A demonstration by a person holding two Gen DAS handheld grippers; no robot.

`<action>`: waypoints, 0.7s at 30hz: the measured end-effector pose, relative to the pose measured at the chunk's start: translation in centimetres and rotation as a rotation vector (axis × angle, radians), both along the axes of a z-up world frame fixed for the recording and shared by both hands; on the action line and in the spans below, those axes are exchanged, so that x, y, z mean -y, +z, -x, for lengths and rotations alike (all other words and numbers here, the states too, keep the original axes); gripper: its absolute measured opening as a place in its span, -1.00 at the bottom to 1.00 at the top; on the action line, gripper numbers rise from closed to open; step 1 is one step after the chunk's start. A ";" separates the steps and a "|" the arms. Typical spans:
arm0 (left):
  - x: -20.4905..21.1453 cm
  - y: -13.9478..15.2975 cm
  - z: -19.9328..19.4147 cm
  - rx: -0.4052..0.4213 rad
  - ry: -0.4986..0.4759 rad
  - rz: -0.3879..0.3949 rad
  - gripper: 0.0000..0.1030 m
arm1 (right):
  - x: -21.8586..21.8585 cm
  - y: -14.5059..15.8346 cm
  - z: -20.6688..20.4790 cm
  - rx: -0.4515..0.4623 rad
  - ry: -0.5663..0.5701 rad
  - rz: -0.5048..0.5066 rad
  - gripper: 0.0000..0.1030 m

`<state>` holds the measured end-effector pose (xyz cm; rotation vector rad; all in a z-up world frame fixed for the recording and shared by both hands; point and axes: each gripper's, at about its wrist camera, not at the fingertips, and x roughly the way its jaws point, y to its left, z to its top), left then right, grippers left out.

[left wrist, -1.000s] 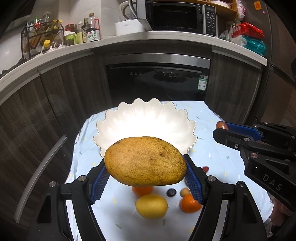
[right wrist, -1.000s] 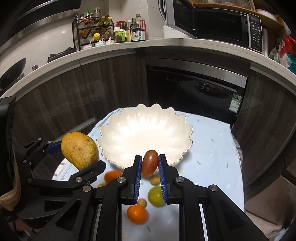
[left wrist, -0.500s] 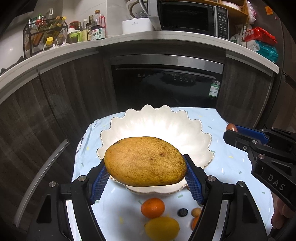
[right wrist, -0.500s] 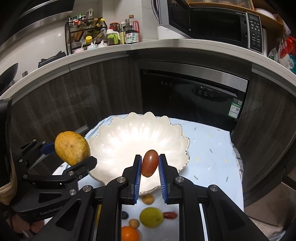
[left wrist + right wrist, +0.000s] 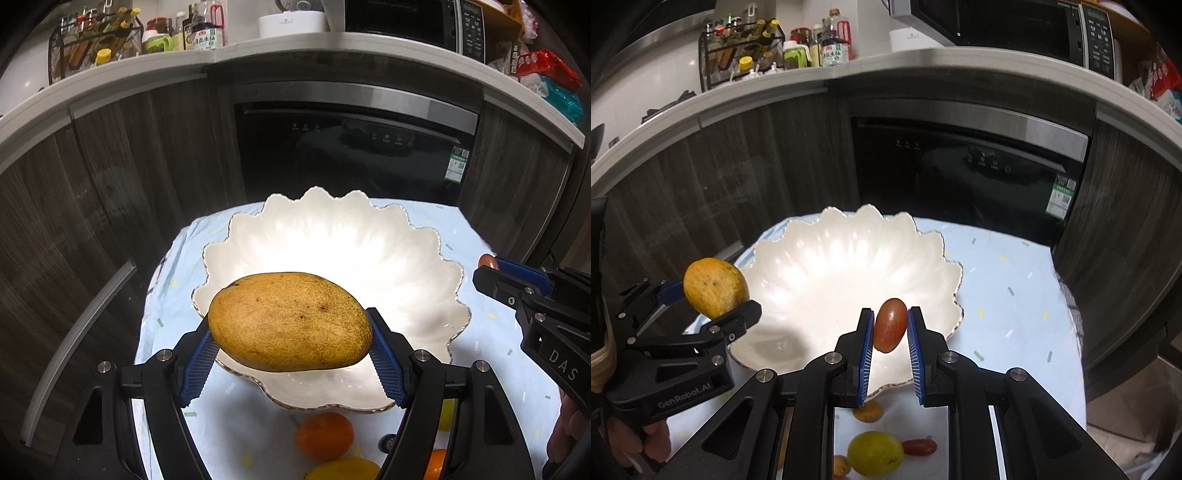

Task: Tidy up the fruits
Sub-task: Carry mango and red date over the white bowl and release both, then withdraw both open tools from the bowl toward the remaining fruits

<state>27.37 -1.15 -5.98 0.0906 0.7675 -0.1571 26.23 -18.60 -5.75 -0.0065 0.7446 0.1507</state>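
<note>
My left gripper (image 5: 291, 354) is shut on a large yellow mango (image 5: 290, 321) and holds it over the near rim of the white scalloped bowl (image 5: 332, 240). My right gripper (image 5: 889, 354) is shut on a small red oval tomato (image 5: 889, 325) above the bowl's near edge (image 5: 820, 273). The mango also shows at the left of the right wrist view (image 5: 714, 288), and the right gripper at the right of the left wrist view (image 5: 517, 280). The bowl holds nothing I can see.
Loose fruit lies on the pale blue cloth (image 5: 1008, 295) before the bowl: an orange (image 5: 324, 435), a lemon (image 5: 874, 454), a small red tomato (image 5: 919, 446), small brown fruits. Dark cabinets and an oven (image 5: 351, 147) stand behind the table.
Both grippers have moved forward with their fruit, from above the loose fruit to over the bowl's near rim. The bowl looks nearer and larger.
</note>
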 end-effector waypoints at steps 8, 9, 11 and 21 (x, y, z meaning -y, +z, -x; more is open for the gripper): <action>-0.2 -1.6 -0.9 -0.044 0.008 -0.001 0.46 | 0.1 -1.9 -1.0 -0.051 -0.004 0.002 -0.62; -0.2 -1.7 -1.0 -0.049 0.008 -0.002 0.46 | 0.1 -2.1 -1.1 -0.056 -0.004 0.004 -0.62; -0.2 -1.9 -1.2 -0.060 0.010 -0.005 0.47 | 0.0 -2.3 -1.2 -0.064 -0.003 0.007 -0.61; -0.1 -1.9 -0.7 -0.036 0.027 -0.044 0.84 | 0.0 -1.8 -1.0 -0.037 -0.033 0.021 0.13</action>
